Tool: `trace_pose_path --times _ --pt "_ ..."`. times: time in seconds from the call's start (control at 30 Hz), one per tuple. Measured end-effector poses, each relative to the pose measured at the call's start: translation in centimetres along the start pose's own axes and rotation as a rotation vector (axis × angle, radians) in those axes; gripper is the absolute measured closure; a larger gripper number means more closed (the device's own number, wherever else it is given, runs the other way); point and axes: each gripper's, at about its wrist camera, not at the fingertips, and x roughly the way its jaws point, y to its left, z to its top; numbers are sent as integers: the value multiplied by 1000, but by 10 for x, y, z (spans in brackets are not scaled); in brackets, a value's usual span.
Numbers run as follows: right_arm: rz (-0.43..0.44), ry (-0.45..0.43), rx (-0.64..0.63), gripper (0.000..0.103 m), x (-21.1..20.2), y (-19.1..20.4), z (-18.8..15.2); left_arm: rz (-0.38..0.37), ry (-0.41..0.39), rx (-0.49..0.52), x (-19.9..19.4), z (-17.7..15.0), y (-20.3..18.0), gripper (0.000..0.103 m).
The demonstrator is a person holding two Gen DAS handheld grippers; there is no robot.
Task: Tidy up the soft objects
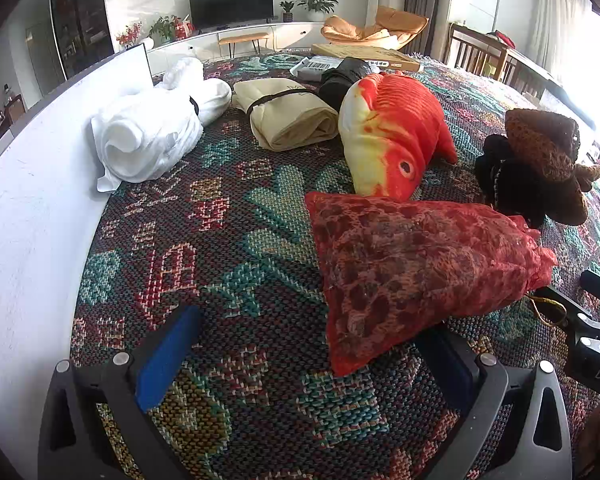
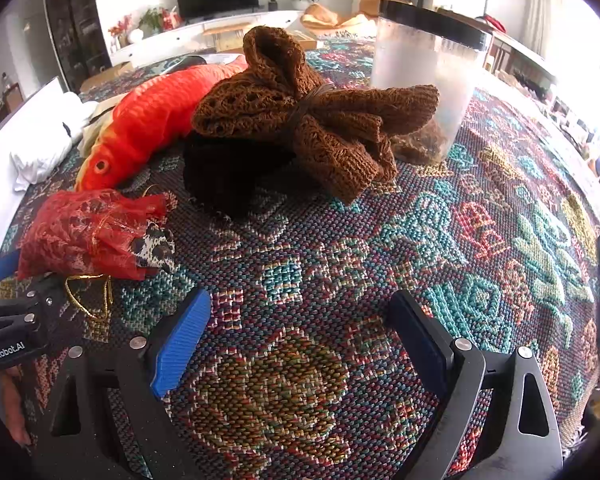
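Note:
My left gripper (image 1: 308, 360) is open and low over the woven bedspread (image 1: 228, 240). A red mesh bag (image 1: 412, 272) with leopard-print cloth inside lies just ahead, its near corner reaching between the pads by the right one. Behind it rest an orange fish plush (image 1: 392, 128), a white rolled towel (image 1: 152, 128) and a beige strapped roll (image 1: 292, 116). My right gripper (image 2: 300, 340) is open over bare cloth. Ahead of it sits a brown knitted bundle (image 2: 300, 120) on black fabric (image 2: 228, 172). The red mesh bag (image 2: 88, 232) is to its left with a gold cord (image 2: 92, 296).
A clear plastic jar with a black lid (image 2: 424, 76) stands behind the brown bundle. A white ledge (image 1: 32, 184) borders the bedspread on the left. A flat cardboard box (image 1: 364, 56) and a black bundle (image 1: 340, 80) lie at the far end.

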Motion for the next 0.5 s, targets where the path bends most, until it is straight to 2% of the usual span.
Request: trace_pose_path --times 0.5 --pt "0 2 1 10 -1 0 1 0 0 -1 0 0 0 0"
